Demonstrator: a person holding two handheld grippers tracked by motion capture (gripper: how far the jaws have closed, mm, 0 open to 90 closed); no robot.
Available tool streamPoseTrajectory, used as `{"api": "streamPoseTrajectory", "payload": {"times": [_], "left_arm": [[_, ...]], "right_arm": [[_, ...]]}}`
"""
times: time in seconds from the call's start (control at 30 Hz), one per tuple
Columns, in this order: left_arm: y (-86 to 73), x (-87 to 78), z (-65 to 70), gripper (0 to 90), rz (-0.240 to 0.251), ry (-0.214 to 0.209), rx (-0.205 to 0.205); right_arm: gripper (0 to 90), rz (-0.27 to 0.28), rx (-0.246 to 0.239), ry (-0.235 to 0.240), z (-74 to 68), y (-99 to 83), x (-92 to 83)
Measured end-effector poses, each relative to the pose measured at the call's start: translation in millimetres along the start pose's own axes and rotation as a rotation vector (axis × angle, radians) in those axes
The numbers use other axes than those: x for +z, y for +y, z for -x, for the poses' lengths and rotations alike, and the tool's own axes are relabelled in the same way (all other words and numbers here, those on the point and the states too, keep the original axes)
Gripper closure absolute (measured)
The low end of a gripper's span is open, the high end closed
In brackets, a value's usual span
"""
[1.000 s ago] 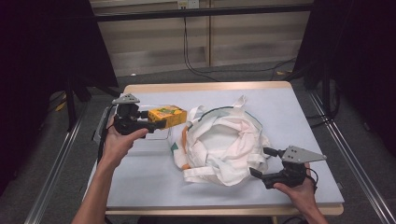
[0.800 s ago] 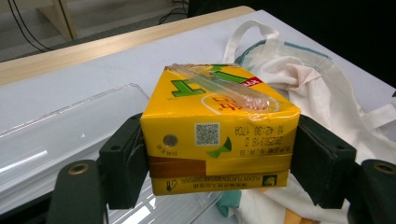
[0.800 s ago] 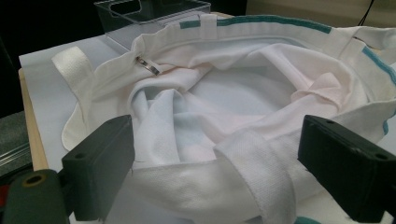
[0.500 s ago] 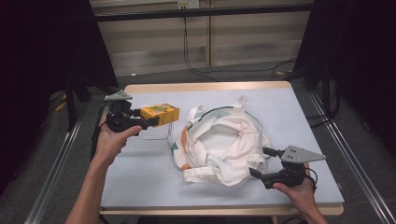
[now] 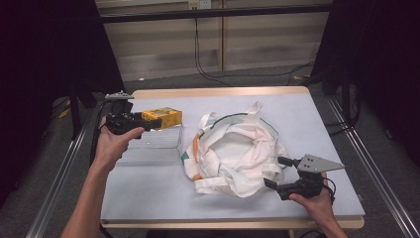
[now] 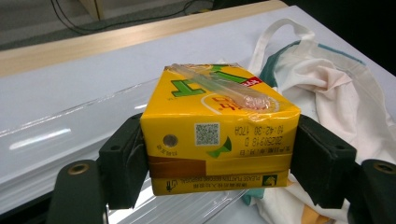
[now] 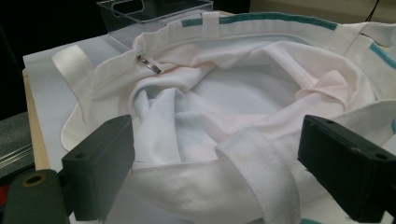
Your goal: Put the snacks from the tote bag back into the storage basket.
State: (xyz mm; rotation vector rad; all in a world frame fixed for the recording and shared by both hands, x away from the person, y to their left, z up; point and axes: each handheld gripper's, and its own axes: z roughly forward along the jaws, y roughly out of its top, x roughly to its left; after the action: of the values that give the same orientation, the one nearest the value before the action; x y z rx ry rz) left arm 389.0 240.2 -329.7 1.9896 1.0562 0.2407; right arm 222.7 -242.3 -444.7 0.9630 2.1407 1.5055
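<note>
A yellow drink carton (image 5: 163, 117) with a wrapped straw on top is held off the table, my left gripper (image 5: 147, 120) shut on its two sides. In the left gripper view the carton (image 6: 219, 135) sits squarely between the pads of the left gripper (image 6: 219, 165). It hangs over a clear plastic box (image 5: 154, 144). A white tote bag (image 5: 237, 148) with teal trim lies open in the middle of the table. My right gripper (image 5: 274, 171) stands open at the bag's near right edge. A strap of the bag (image 7: 261, 186) lies between its jaws, untouched by the pads.
The pale table (image 5: 148, 198) has a wooden rim and metal rails along both sides. The clear box (image 7: 154, 11) stands just left of the bag. Cables hang at the back wall, and dark curtains close in left and right.
My left gripper has carried the carton a little to the left and upward, away from the bag. The right gripper and the bag have stayed put.
</note>
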Motion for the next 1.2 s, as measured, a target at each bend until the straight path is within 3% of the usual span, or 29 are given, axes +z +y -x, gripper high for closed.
{"api": "streamPoseTrajectory", "payload": {"times": [0.13,0.37,0.57,0.7,0.9,1.07,1.1,1.2], "left_arm": [[0.8,3.4,-8.4,27.5,-0.049,0.017,-0.002],[0.4,2.8,-11.2,27.5,-0.061,0.035,-0.018],[-0.6,1.3,-14.9,27.5,-0.102,0.045,-0.034],[-0.6,4.8,-18.2,27.6,-0.127,0.070,-0.054],[4.0,12.1,-18.5,27.5,-0.153,0.073,-0.082],[9.1,19.1,-19.1,27.5,-0.199,0.102,-0.062],[10.1,20.4,-20.1,27.5,-0.214,0.086,-0.054],[13.1,25.6,-18.5,27.6,-0.227,0.103,-0.064]], "right_arm": [[10.6,0.008,0.014,-0.009,3.9,-0.5,-0.5],[10.6,0.001,0.008,-0.007,3.2,-0.7,0.2],[10.6,0.000,0.006,-0.002,1.4,0.0,0.1],[10.6,0.000,-0.003,-0.003,0.3,0.7,0.6],[10.6,-0.007,-0.008,-0.004,-3.7,2.2,2.1],[10.6,-0.010,-0.011,-0.008,-2.8,1.8,2.8],[10.6,-0.011,-0.013,-0.005,-2.2,1.4,2.7],[10.6,-0.009,-0.010,-0.005,-1.7,1.2,2.3]]}}
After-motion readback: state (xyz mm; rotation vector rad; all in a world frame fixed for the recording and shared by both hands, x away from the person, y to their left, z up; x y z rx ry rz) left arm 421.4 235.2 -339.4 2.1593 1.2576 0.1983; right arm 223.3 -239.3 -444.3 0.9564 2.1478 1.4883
